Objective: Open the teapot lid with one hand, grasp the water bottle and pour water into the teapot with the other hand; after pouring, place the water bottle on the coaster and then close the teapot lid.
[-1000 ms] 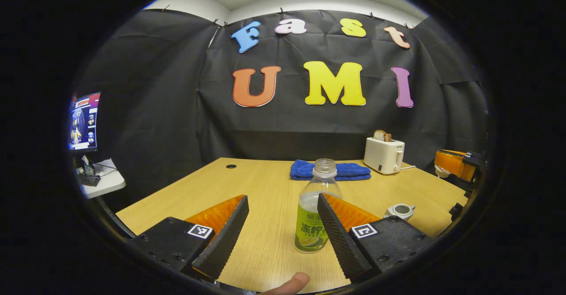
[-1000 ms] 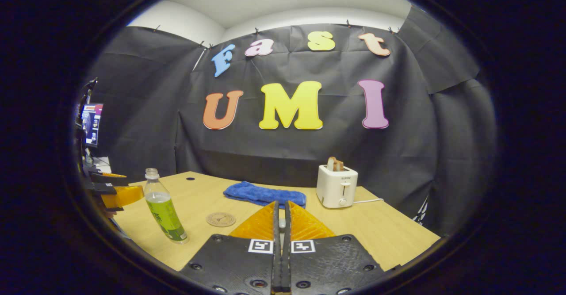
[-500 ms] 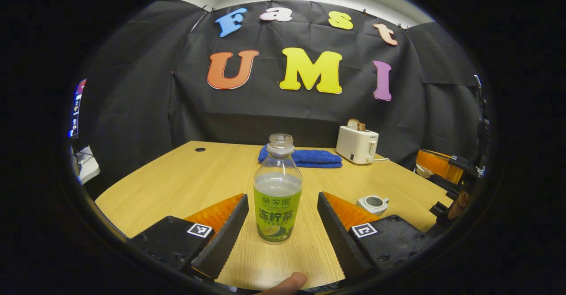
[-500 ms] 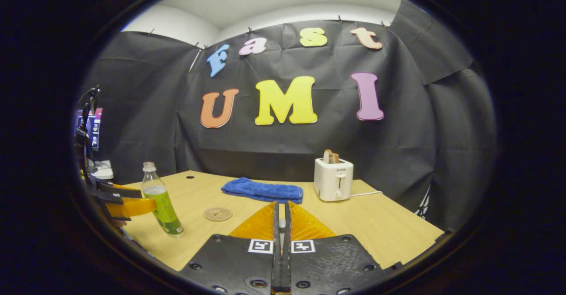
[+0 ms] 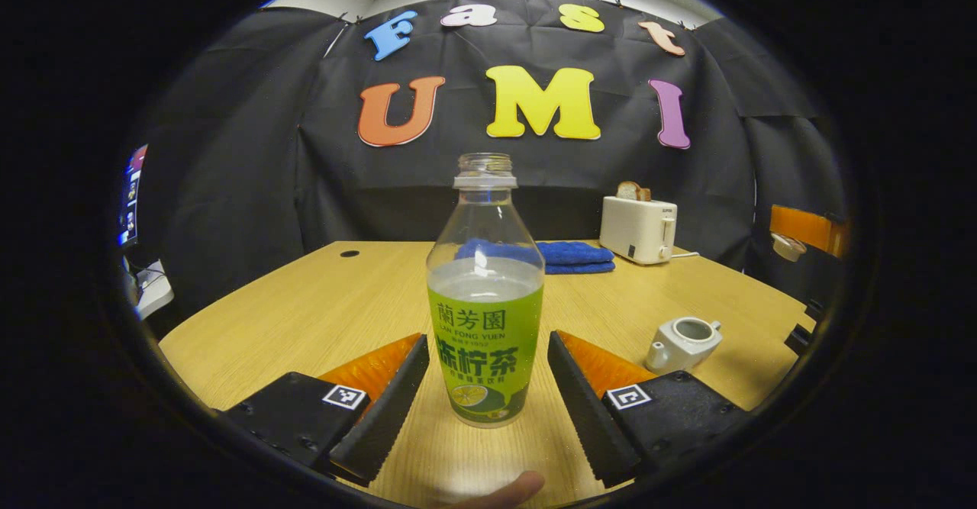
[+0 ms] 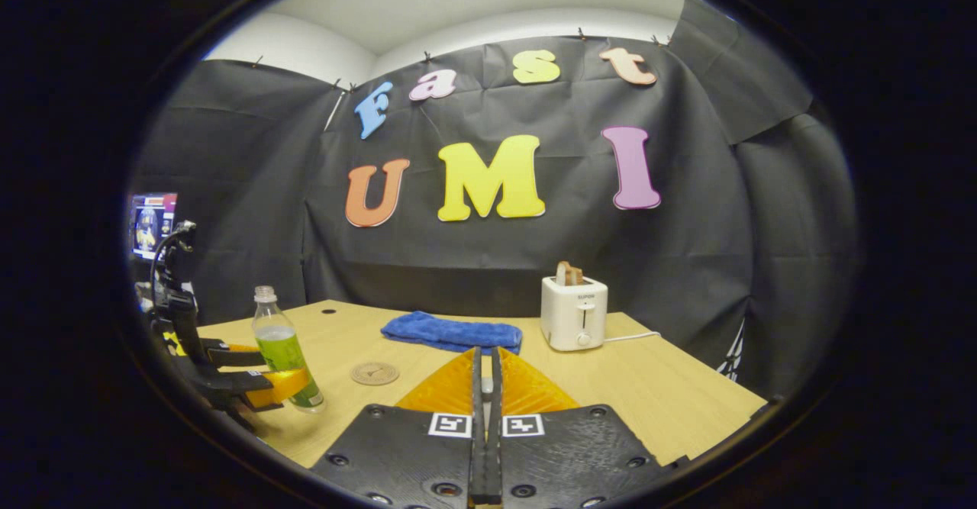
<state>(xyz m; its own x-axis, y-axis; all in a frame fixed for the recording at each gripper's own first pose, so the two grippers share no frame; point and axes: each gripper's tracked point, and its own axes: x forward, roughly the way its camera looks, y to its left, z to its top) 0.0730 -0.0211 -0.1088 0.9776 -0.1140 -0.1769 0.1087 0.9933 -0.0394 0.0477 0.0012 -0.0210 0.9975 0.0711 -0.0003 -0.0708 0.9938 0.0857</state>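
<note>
Water bottle [image 5: 486,318] upright between left gripper [image 5: 482,394] spread jaws, untouched

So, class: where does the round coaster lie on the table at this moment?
In the right gripper view the coaster lies flat on the wooden table, left of centre, between the water bottle and the blue towel.

Clear glossy plastic water bottle [image 5: 485,295], matt wood-grain table [image 5: 320,318], fuzzy blue cloth [image 5: 569,255].

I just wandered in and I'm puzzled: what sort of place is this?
Probably a mock kitchen corner in a recording booth: a wooden table against a black cloth wall, with a toaster, a teapot and a bottle.
</note>
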